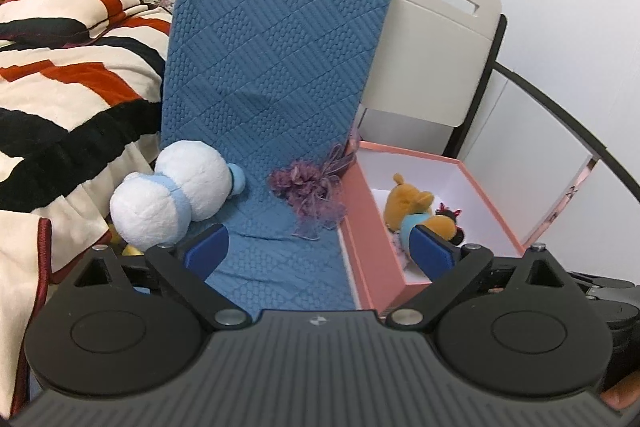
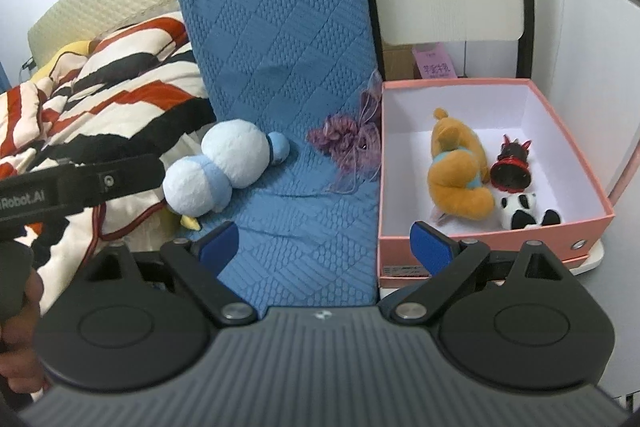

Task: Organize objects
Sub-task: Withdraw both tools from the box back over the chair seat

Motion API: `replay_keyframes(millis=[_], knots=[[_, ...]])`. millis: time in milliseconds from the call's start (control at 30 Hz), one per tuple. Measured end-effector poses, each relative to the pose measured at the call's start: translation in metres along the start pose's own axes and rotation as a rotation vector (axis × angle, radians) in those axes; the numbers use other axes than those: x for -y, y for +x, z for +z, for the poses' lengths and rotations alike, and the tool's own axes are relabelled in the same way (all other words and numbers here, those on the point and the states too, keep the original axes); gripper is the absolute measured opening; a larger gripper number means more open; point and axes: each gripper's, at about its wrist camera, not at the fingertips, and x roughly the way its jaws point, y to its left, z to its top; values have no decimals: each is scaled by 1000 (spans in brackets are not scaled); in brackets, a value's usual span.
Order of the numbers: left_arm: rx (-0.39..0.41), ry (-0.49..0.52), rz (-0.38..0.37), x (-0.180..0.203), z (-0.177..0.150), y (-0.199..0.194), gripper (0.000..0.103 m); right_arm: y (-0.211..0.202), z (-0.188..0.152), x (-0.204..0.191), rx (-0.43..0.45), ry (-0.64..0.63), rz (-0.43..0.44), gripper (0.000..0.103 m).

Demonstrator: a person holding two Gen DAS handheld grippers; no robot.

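A white and pale blue plush toy [image 1: 176,193] lies on the blue quilted cushion [image 1: 276,59], at its left edge; it also shows in the right wrist view [image 2: 224,167]. A purple ribbon flower [image 1: 312,191] lies beside the pink box [image 1: 372,227]. The pink box [image 2: 572,147] holds an orange bear plush [image 2: 456,171], a small black and red toy [image 2: 512,167] and a black and white plush [image 2: 524,211]. My left gripper [image 1: 318,247] is open and empty, short of the cushion's front. My right gripper [image 2: 326,243] is open and empty, near the box's front left corner.
A striped red, black and cream blanket [image 1: 60,75] lies on the bed to the left. A white chair back [image 1: 436,43] stands behind the box. The left gripper's body [image 2: 80,183] reaches in from the left in the right wrist view.
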Motion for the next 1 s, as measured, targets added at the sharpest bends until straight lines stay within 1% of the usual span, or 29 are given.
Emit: replay_keyframes(millis=[100,267,367,500,700,900,1000], knots=[[-7,0,17,-11,-2,11,99,15,-6,-2,-7,0,-3,94],[5,-13,36,-31,-4,27,99,38,-10,-5,-12,-11,12,94],[11,-12,61,-43,-6,40,99,53,-11,-7,-12,-31,15,94],[11,13,123,-57,-11,64,99,78,-10,-7,-11,-40,13,94],[3,39,185,-76,-14,102,99,111,-7,-9,1,-53,5,94],[13,72,269,-87,-10,140,99,140,0,-13,17,-62,12,93],[2,119,312,-88,-11,158,99,151,6,-17,38,-81,13,93]])
